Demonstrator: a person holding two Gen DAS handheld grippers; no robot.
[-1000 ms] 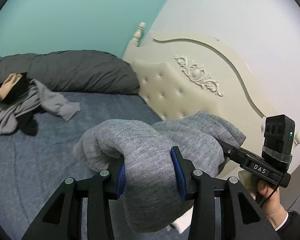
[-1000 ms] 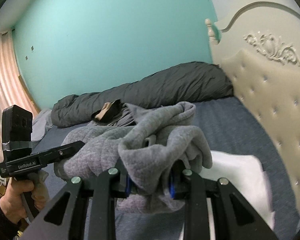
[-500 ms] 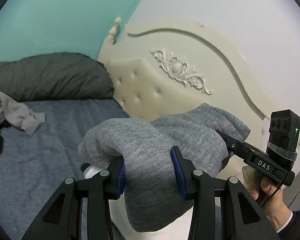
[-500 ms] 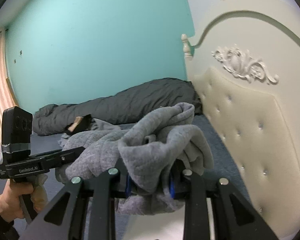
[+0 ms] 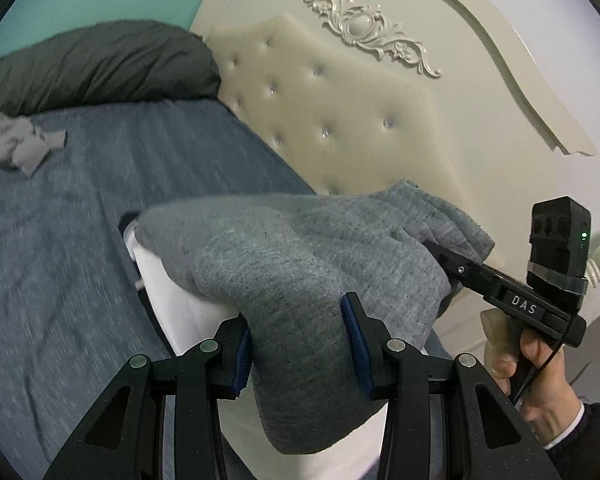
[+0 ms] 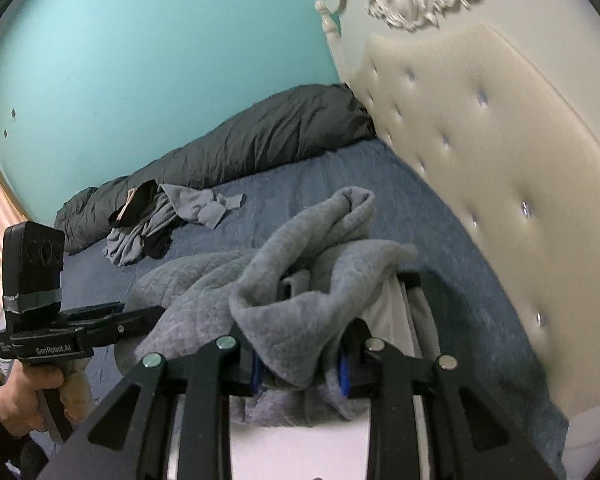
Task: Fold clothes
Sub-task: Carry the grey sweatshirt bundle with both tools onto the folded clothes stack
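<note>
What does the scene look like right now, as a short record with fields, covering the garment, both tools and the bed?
garment: grey knit garment, bunched, held at two spots
left tool: shut on the garment
right tool: shut on the garment
under garment: white folded item
bed: blue sheet, dark duvet, unfolded clothes pile
backdrop: cream tufted headboard

Two matte black handheld grippers, each with angular cut-out finger frames, round silver screw heads at the pivots and ribbed blue pads inside the tips. On the left gripper [image 5: 298, 350], a black camera block strapped on with grey tape and white "GenRobot.AI" lettering along the body. On the right gripper [image 6: 300, 368], white "DAS" lettering, a lit green indicator, a pale translucent trigger and a thin black cable. At the right hand [image 5: 540, 384], a dark sleeve over a white cuff.
</note>
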